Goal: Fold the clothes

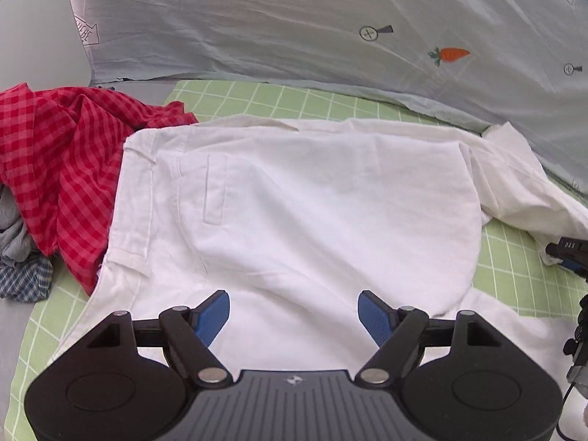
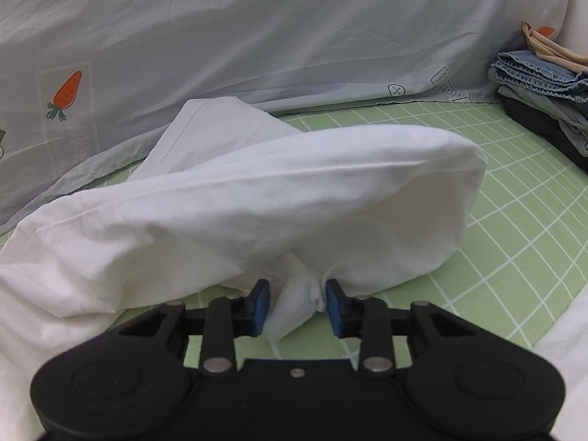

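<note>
Left gripper (image 1: 294, 316) spread wide above white trousers (image 1: 294, 202) on the green checked sheet (image 1: 514, 264), right gripper (image 2: 297, 303) part-closed around a trouser fold.

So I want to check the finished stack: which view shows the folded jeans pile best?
The right wrist view: the folded jeans pile sits at its far right edge on the green checked sheet. The left wrist view does not show it at all.
</note>
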Demonstrator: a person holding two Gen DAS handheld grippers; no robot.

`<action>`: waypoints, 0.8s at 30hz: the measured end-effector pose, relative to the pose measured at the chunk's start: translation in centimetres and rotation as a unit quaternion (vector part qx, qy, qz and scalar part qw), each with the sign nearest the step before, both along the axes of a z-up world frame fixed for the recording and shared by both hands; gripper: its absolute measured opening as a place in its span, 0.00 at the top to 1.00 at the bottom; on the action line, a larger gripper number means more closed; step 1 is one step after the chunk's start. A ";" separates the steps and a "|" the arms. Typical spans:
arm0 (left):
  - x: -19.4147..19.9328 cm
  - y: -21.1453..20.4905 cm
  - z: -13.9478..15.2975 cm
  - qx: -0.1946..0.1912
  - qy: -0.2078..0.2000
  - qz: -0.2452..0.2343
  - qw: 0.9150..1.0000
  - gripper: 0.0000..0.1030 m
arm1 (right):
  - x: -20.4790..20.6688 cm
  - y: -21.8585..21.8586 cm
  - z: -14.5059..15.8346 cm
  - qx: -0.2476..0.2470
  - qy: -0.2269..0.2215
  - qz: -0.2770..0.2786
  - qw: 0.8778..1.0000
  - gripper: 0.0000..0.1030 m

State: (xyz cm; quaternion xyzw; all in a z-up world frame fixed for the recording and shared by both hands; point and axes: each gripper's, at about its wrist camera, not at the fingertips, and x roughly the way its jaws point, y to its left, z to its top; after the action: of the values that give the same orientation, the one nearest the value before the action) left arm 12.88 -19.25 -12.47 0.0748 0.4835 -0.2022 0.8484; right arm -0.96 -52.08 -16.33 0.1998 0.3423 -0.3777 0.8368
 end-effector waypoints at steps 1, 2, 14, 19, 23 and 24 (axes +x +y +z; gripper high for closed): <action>-0.9 -0.4 -0.3 0.008 0.004 -0.004 1.000 0.24 | -0.7 -0.1 0.3 -0.006 -0.001 0.014 1.000 0.82; -1.7 -0.7 -0.6 0.009 0.008 -0.003 1.000 0.24 | -1.6 -0.3 0.7 -0.015 0.000 0.026 1.000 0.84; -4.0 -0.5 -1.3 0.000 0.036 0.094 0.995 0.24 | -12.6 -4.8 9.6 -0.206 0.026 0.096 0.974 0.88; -3.1 -1.4 -1.1 0.008 0.010 0.094 0.995 0.24 | -11.1 -7.8 10.6 -0.254 0.031 0.092 0.962 0.88; -1.2 -3.4 -2.3 0.025 0.019 0.112 0.993 0.24 | -8.1 -10.4 8.9 -0.236 0.038 0.085 0.967 0.88; -0.8 -3.9 -2.6 0.027 0.021 0.116 0.993 0.24 | -7.3 -11.0 8.4 -0.231 0.040 0.083 0.969 0.88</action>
State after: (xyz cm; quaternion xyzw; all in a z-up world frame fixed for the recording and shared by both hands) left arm 12.06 -23.12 -15.07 0.0371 0.5118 -0.0910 0.8535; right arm -8.27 -63.11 -7.88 -0.0436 0.2943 -0.3834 0.8744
